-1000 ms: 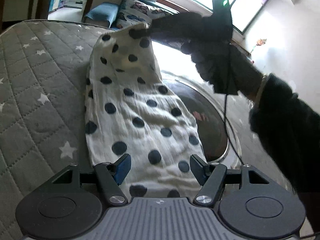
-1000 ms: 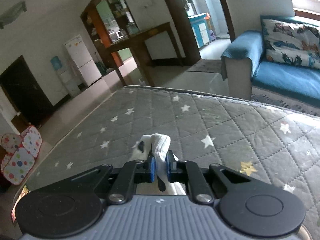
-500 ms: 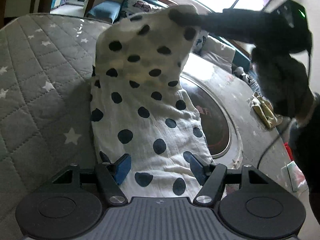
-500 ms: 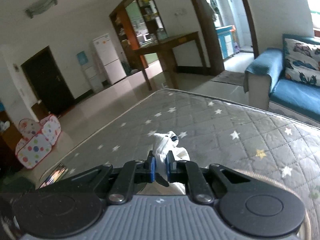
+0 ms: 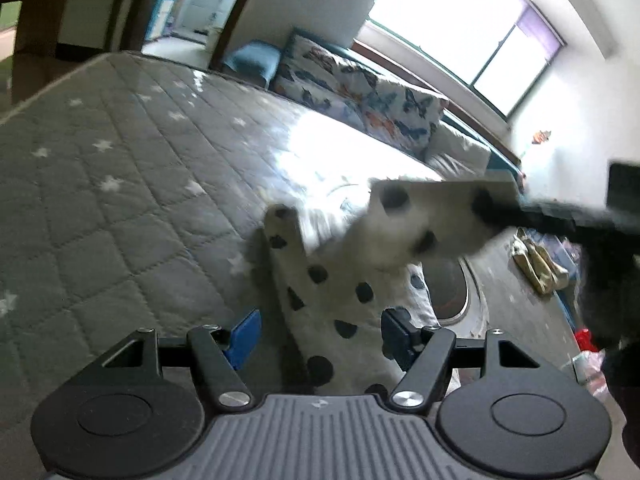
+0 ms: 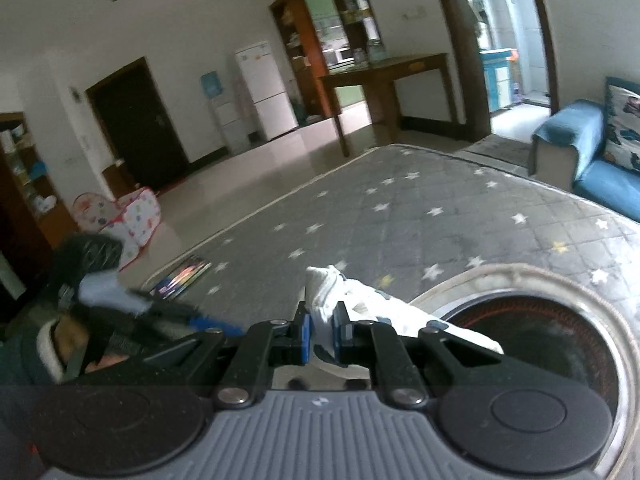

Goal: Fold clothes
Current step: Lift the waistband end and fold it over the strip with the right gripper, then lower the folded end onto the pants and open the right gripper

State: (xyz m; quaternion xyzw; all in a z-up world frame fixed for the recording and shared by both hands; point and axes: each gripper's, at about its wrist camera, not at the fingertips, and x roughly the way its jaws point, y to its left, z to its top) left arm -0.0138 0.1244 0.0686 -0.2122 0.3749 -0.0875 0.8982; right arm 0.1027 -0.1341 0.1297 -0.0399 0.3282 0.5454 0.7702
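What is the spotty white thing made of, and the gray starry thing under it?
The spotty garment looks like thin, soft woven cloth, maybe cotton: it is crinkly, and droops limply from the right gripper. The gray cover looks like padded, matte quilted fabric: stitched lines puff it into diamonds, with printed stars.

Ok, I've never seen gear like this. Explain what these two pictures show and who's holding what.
No robot here: a person holds a two-finger gripper in each hand, each with a camera looking along its fingers. The left gripper is open over a white garment with dark dots lying on a grey star-quilted mattress. The right gripper is shut on one end of that garment, lifting it; in the left view it shows as a dark blur. A round glass-topped thing lies beside the garment.
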